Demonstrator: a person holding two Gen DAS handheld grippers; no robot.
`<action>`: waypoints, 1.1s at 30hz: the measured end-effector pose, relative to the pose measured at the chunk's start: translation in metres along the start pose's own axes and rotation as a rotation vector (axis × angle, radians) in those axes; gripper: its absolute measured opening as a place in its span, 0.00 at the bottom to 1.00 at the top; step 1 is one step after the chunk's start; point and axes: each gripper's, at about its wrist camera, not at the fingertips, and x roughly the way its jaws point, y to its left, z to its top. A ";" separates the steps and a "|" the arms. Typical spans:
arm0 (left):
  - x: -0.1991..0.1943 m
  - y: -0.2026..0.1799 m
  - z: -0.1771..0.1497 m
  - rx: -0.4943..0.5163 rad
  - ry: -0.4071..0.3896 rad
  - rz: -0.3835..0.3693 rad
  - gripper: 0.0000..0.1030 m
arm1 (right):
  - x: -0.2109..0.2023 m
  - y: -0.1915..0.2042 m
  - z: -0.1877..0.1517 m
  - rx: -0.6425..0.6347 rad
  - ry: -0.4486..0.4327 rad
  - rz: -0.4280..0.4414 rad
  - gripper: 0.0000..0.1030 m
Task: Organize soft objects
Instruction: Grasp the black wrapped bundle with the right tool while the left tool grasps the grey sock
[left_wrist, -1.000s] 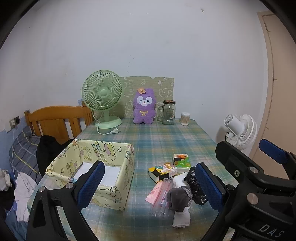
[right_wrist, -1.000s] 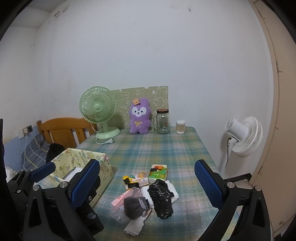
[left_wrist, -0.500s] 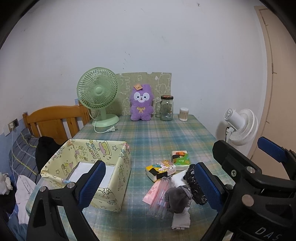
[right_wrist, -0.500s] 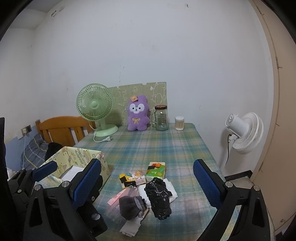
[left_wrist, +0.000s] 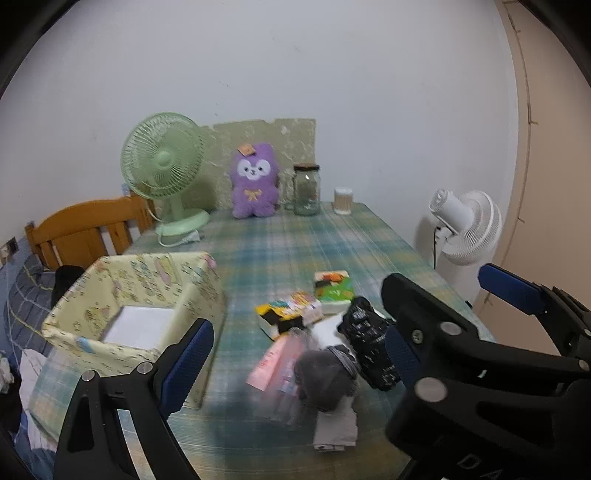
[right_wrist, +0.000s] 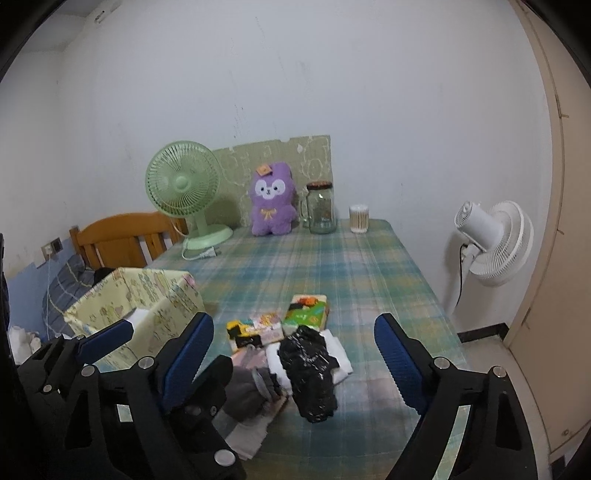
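Tilted down over the table (right_wrist: 369, 266), both unclenched: left gripper (left_wrist: 295, 354) above grey sock (left_wrist: 325, 376), right gripper (right_wrist: 291, 354), jaws just narrowing, astride black bundle (right_wrist: 310, 373). Sock blurred, partly hidden.

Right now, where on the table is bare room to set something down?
The plaid cloth is bare between the purple plush and the snack packs, and along the right edge. It is crowded near the black bag, grey sock and yellow box.
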 end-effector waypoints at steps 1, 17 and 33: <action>0.003 -0.002 -0.001 0.002 0.007 -0.005 0.93 | 0.003 -0.002 -0.002 0.003 0.007 0.001 0.87; 0.059 -0.010 -0.020 0.005 0.141 -0.032 0.87 | 0.066 -0.026 -0.026 0.036 0.155 0.010 0.78; 0.093 -0.007 -0.034 0.025 0.248 -0.032 0.70 | 0.113 -0.021 -0.043 0.037 0.278 0.028 0.50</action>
